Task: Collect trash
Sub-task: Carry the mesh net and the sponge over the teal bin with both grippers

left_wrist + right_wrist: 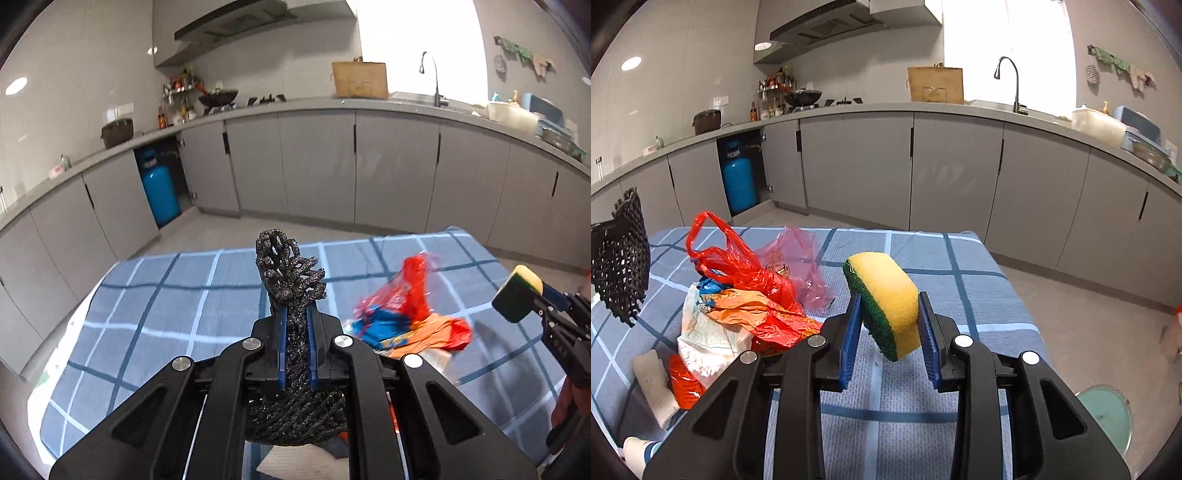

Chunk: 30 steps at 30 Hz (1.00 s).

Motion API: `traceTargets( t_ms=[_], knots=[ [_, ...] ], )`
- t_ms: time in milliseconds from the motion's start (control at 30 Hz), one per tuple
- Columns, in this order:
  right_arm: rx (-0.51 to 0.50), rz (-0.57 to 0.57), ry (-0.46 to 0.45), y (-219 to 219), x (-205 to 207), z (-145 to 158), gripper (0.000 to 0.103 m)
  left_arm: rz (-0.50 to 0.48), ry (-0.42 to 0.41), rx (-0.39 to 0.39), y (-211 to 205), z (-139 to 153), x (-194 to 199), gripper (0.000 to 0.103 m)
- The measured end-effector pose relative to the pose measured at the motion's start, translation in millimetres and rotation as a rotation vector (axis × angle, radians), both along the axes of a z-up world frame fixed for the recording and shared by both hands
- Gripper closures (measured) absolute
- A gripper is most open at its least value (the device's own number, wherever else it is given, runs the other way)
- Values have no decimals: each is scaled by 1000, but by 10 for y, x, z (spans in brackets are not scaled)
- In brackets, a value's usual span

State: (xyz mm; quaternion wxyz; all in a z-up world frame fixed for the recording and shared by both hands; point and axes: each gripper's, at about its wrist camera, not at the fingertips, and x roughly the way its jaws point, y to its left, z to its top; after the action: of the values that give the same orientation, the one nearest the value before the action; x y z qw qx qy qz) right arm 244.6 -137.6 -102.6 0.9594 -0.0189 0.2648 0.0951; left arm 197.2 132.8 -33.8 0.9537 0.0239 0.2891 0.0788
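Left gripper (pixel 295 332) clamped on black foam net (pixel 291 273), held clear above checked tablecloth (pixel 166 295). Right gripper (pixel 890 332) clamped on sponge (pixel 886 299), likewise lifted, presumably for disposal. Red plastic bag (pixel 738 266), wrappers left between them.

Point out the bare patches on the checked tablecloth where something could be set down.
The blue checked tablecloth is bare on its right half, from the yellow-and-green sponge to the right edge, and along the far-left strip beyond the black foam net. It is crowded on the near left, where the red plastic bags and crumpled wrappers pile up.
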Motion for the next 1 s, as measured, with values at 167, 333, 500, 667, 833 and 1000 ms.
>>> traceTargets(
  t_ms=[167, 333, 500, 667, 833, 1000],
  knots=[
    [15, -32, -21, -186, -143, 79, 72, -68, -23, 18, -342, 147, 20, 93],
    [28, -96, -40, -478, -308, 132, 72, -135, -49, 51, -815, 272, 33, 93],
    [33, -177, -41, -825, -494, 102, 72, -200, -64, 42, -1335, 378, 52, 93],
    [33, -256, -35, -1204, -662, 63, 72, -278, -68, 13, -1864, 394, -16, 93],
    [35, -346, -33, -1633, -863, 19, 72, -360, -47, -2, -2392, 302, -19, 93],
    [37, -433, -15, -2025, -1019, -97, 72, -428, -28, -13, -2794, 173, -17, 93]
  ],
)
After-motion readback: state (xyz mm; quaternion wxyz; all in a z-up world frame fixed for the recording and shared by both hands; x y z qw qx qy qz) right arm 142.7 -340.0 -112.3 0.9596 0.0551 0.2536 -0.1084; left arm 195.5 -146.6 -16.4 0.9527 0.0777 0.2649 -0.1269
